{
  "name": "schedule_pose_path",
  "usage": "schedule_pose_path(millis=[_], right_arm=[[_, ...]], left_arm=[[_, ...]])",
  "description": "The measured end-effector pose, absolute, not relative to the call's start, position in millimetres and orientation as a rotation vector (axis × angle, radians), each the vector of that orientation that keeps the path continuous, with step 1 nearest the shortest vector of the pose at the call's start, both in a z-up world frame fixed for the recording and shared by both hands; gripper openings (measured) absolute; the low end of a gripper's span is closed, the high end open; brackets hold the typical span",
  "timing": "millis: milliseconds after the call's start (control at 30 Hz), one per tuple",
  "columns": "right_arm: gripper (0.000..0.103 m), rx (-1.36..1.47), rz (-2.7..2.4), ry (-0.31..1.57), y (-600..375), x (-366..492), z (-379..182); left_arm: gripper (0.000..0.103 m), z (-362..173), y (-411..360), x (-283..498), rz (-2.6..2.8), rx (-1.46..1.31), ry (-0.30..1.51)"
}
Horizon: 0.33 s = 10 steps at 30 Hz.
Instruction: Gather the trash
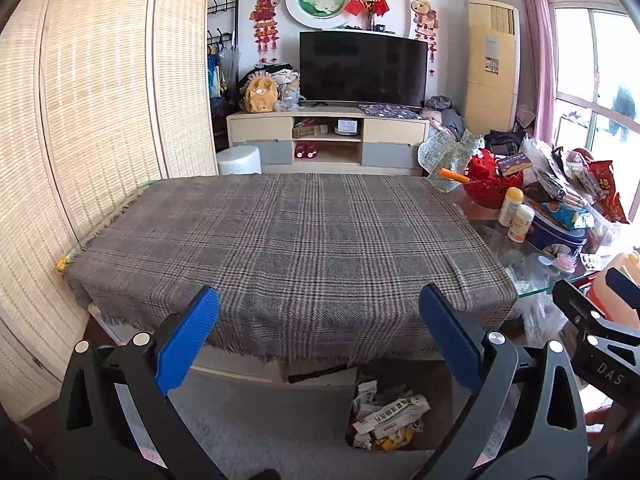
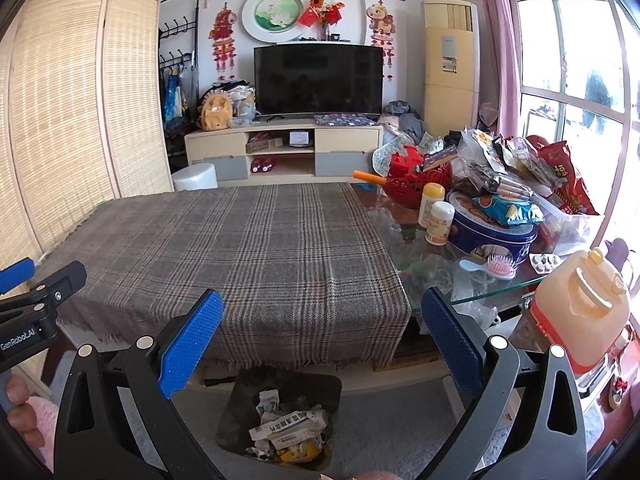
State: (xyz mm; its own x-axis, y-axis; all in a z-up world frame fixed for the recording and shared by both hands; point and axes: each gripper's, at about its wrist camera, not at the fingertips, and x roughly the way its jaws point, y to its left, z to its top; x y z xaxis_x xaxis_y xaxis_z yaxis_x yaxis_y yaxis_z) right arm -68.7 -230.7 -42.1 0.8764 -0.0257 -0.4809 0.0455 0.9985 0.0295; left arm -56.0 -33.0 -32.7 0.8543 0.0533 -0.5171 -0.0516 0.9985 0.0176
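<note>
Both grippers point(image 1: 319, 336) point(image 2: 322, 338) hung wide and empty above the bin point(image 2: 280, 416), its trash point(image 2: 286, 430) apparently dropped in, cloth point(image 2: 224, 256) bare.

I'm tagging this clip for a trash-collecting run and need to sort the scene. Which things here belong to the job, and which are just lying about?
Belongs to the job:
- trash bin on the floor
- crumpled wrappers inside it
- left gripper, open, holding nothing
- right gripper, open, holding nothing

Just lying about:
- plaid cloth
- blue tin
- pink hairbrush
- red basket
- TV
</note>
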Motion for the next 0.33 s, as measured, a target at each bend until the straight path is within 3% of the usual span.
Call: schedule_pose_path(millis=[333], right_arm=[[0.100, 0.041, -0.037, 0.493, -231.7, -71.0, -38.6]], left_arm=[[0.095, -31.9, -38.4, -55.9, 0.047, 0.042, 0.576]])
